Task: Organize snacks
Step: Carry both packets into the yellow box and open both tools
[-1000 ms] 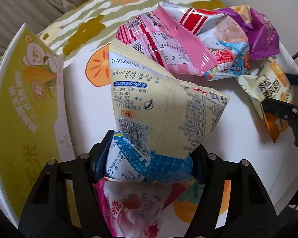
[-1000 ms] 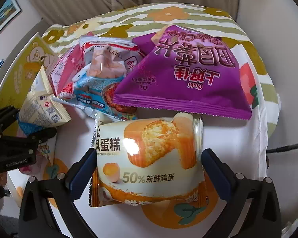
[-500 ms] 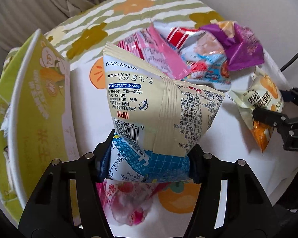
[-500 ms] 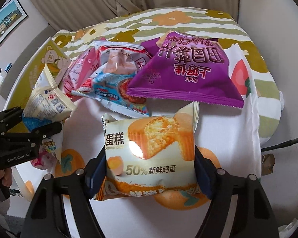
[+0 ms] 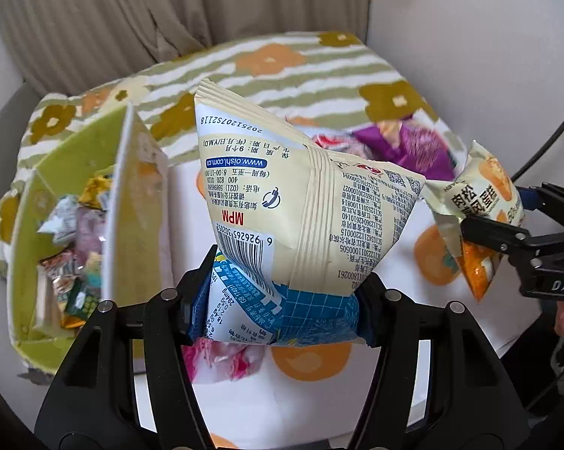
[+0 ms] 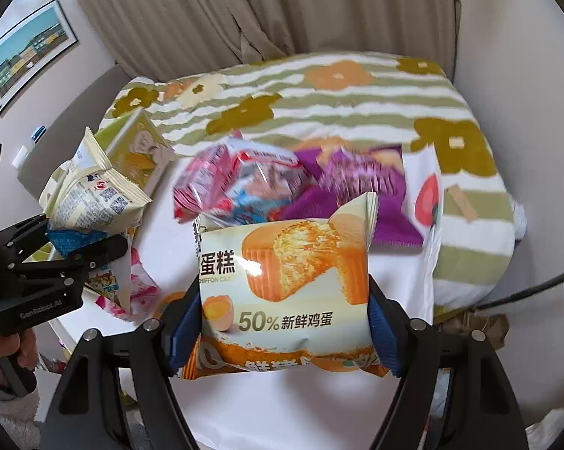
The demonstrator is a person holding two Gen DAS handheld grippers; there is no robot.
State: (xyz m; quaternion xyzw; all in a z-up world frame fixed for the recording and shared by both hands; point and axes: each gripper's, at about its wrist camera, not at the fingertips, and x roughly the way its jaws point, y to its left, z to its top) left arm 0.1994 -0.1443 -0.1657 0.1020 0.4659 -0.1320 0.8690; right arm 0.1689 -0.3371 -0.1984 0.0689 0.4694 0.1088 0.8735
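My left gripper (image 5: 282,300) is shut on a cream and blue snack bag (image 5: 300,206) and holds it up above the table, beside the open yellow-green box (image 5: 30,225). It also shows in the right wrist view (image 6: 90,195). My right gripper (image 6: 282,322) is shut on a chiffon cake packet (image 6: 285,285) and holds it lifted above the table; the packet also shows in the left wrist view (image 5: 480,206). A purple bag (image 6: 357,191), a pink bag (image 6: 203,183) and a red-white-blue bag (image 6: 267,176) lie in a pile behind.
The box holds several small wrapped snacks (image 5: 72,247). A pink-white packet (image 5: 225,360) lies under my left gripper. The table has a white cloth with orange fruit prints (image 5: 432,262). A striped flowered cushion (image 6: 319,101) and curtains stand behind.
Both grippers have risen with their packets. The right gripper closed on the cake packet and lifted it. The left wrist view now looks down into the box.
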